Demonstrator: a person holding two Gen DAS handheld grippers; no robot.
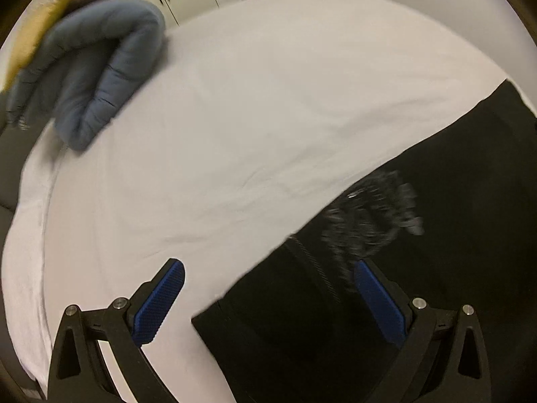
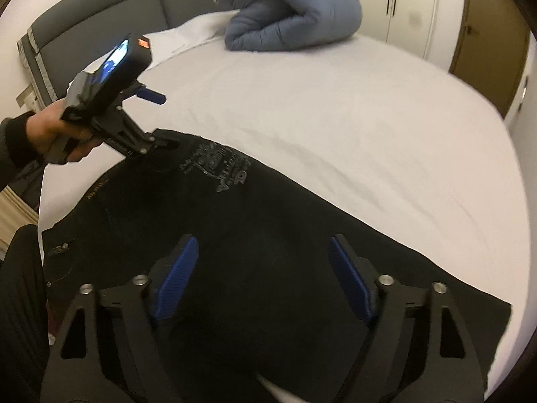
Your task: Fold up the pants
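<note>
**Black pants spread on the bed, both grippers released**

The black cotton pants with a grey printed logo (image 2: pixel 255 235) are seen lying flat on the white-sheeted bed (image 2: pixel 335 110), along its near edge. In the right wrist view the right gripper (image 2: pixel 263 275) is held over the middle of the dark fabric with its blue-padded fingers (image 2: pixel 176 278) spread wide and nothing between them. The same view shows the left gripper (image 2: pixel 157 119) from outside, carried in the person's hand (image 2: pixel 50 137): one finger is raised clear of the cloth and the lower finger sits at the far corner of the pants, though contact cannot be confirmed.

In the left wrist view the left gripper (image 1: pixel 268 302) is shown from behind, likewise released, one pad (image 1: pixel 161 305) over the white sheet and the other over the pants (image 1: pixel 419 252). The logo is blurred here, and the right gripper is not visible.

A rolled blue-grey quilted duvet (image 2: pixel 292 16) lies at the far side of the bed, well apart from the pants. The grey padded headboard (image 2: pixel 100 23) appears only in the right wrist view.
</note>
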